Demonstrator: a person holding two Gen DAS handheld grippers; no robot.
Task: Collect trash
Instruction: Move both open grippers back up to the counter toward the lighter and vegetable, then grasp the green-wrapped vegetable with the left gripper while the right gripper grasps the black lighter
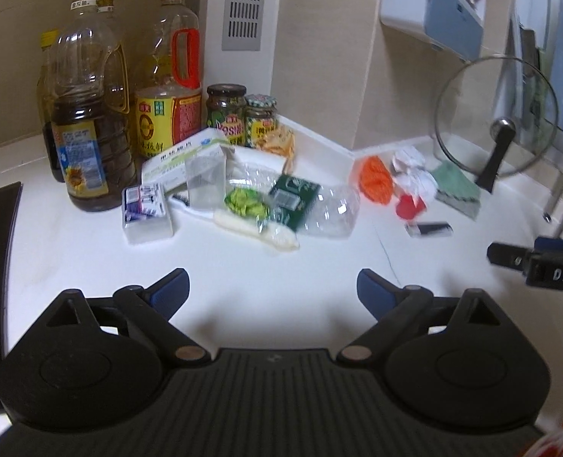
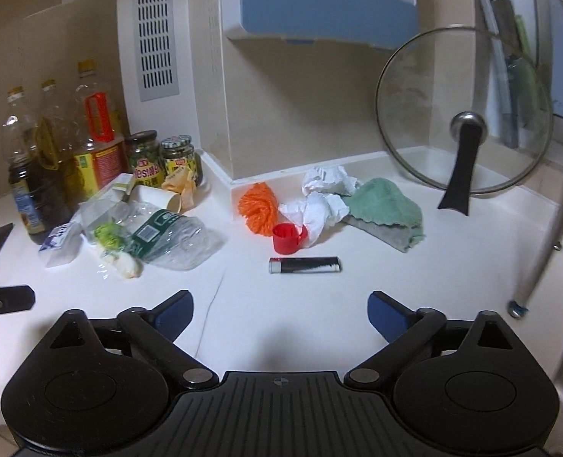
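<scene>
Both grippers, left [image 1: 273, 285] and right [image 2: 280, 310], hover wide-open above the counter [image 2: 243, 304].

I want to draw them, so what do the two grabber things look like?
Each is chunky black plastic. The left gripper and the right gripper both have a ribbed flat middle, two round black discs, silver pivot pins and dark blue finger pads. Seen from the side, white letters "DAS" show.

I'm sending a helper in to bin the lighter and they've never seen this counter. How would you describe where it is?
Start at the glass pot lid leaning upright on the white counter. Left of it lie a green cloth, crumpled white paper and a small red cap. The lighter lies flat just in front of that cap: the only slim black bar with a silver end.
</scene>
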